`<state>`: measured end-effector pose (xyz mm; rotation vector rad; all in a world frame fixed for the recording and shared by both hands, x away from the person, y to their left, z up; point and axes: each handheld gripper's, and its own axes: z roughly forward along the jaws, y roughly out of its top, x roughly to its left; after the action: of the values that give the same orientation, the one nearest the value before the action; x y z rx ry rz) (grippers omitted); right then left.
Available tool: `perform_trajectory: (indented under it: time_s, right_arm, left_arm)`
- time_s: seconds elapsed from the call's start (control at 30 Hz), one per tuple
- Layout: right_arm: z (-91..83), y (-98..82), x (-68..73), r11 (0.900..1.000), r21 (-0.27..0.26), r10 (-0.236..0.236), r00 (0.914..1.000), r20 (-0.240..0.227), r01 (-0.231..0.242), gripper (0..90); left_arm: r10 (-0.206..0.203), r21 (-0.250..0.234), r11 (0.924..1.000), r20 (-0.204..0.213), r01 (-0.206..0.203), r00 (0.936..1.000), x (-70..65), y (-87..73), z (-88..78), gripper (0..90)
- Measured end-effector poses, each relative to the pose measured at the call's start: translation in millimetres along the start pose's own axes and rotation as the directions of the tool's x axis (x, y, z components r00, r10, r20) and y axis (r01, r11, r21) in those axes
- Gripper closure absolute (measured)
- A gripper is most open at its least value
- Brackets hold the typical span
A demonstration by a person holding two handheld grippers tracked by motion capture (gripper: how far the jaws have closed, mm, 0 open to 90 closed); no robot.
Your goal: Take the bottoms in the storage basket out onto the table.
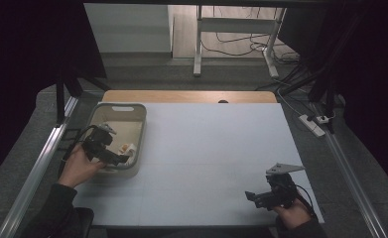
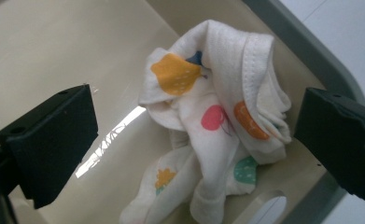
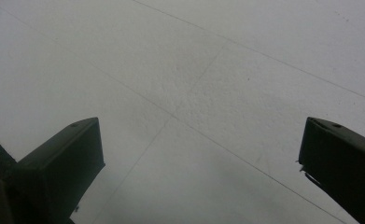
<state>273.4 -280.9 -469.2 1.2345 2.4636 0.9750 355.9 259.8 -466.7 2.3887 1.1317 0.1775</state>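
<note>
High view: one pale rectangular basin (image 1: pixel 138 133) sits at the left part of the white bench (image 1: pixel 206 158), its near and left walls close to the bench's left edge. The left tool (image 1: pixel 121 159) reaches over the basin's near rim, its tips just inside. One crumpled cloth (image 1: pixel 127 148) lies in the basin's near end, close to the right wall. The rest of the bench — the whole middle and far right — is bare, giving wide room for moving. The right tool (image 1: pixel 251 196) hovers near the bench's near right corner, close to the front edge and well apart from the basin. Two tools, one basin, one cloth.

Left gripper view: the left tool (image 2: pixel 194 140) stands wide open, its two black jaws on either side of the cloth (image 2: pixel 217 126) and holding nothing. The cloth is white with coloured prints — orange, pink, teal, blue — and is bunched against the basin's (image 2: pixel 54 51) wall beside a handle cutout in the rim. The right jaw sits near the cloth's folded edge; whether it touches is unclear. The left jaw has open basin floor between it and the cloth.

Right gripper view: the right tool (image 3: pixel 199 163) is spread wide and empty, its two jaws over the plain bench surface (image 3: pixel 208 70), which is crossed by faint seam lines.
</note>
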Motion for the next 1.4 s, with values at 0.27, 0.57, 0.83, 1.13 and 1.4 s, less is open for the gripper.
perform_trajectory:
  time_s: [0.27, 0.57, 0.83, 1.13, 1.4]
  right_arm:
    - [-0.1, 0.1, -0.1, 1.000, 0.003, -0.005, 1.0000, 0.001, 0.005, 0.0]
    - [0.0, 0.0, -0.1, 1.000, 0.000, 0.000, 1.0000, -0.001, 0.000, 0.0]
    - [-0.1, 0.0, -0.1, 1.000, -0.001, 0.000, 1.0000, 0.000, 0.000, 0.0]
    - [-0.2, -0.1, -0.1, 1.000, -0.001, -0.004, 1.0000, 0.001, 0.004, 0.0]
    - [-0.3, -0.2, 0.1, 1.000, 0.000, -0.005, 1.0000, 0.001, 0.005, 0.0]
  left_arm:
    - [0.056, 0.073, 0.9958, 0.005, -0.056, 0.9984, -0.2, 14.3, 13.6, 0.0]
    - [0.127, 0.115, 0.9852, 0.006, -0.127, 0.9919, 3.4, 29.7, 23.7, 0.0]
    - [0.112, 0.194, 0.9732, 0.071, -0.124, 0.9912, 13.0, 32.9, 40.3, 0.0]
    - [0.120, 0.298, 0.9458, 0.051, -0.130, 0.9915, 17.1, 30.6, 60.3, 18.6]
    - [0.082, 0.275, 0.9575, 0.034, -0.088, 0.9961, 22.8, 29.9, 51.4, 51.0]
